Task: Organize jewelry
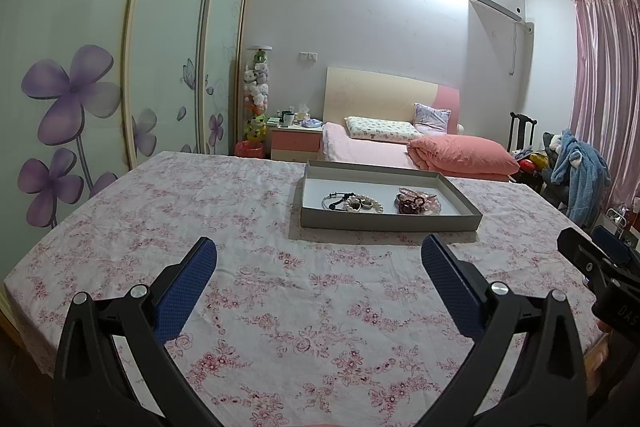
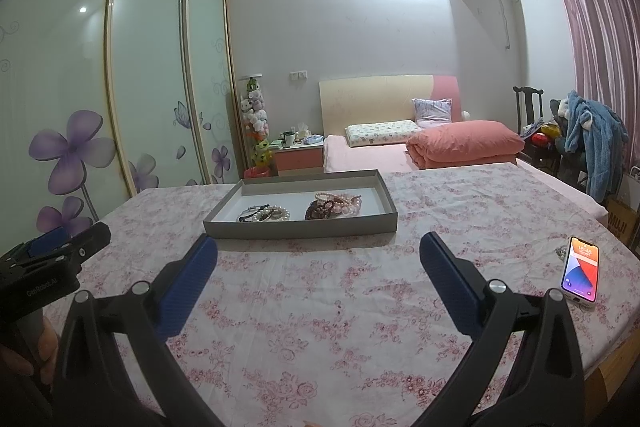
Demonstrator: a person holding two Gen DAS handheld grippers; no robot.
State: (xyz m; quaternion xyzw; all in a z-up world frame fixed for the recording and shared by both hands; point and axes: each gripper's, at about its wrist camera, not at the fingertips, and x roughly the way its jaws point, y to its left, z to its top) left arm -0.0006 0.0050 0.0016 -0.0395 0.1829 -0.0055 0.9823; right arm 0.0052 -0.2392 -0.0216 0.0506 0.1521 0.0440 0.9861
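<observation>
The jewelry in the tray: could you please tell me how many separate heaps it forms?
2. Both lie inside the gray tray: a pearl and metal heap toward its left, and a pink and dark bead heap toward its right. Single pieces within each overlap and cannot be counted.

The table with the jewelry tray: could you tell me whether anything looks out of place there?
One thing stands out. A small beaded piece lies on the floral tablecloth beside the smartphone, far right of the grey tray, where the pearl bracelets and pink and dark beads sit in two heaps. Both grippers are open and empty.
</observation>
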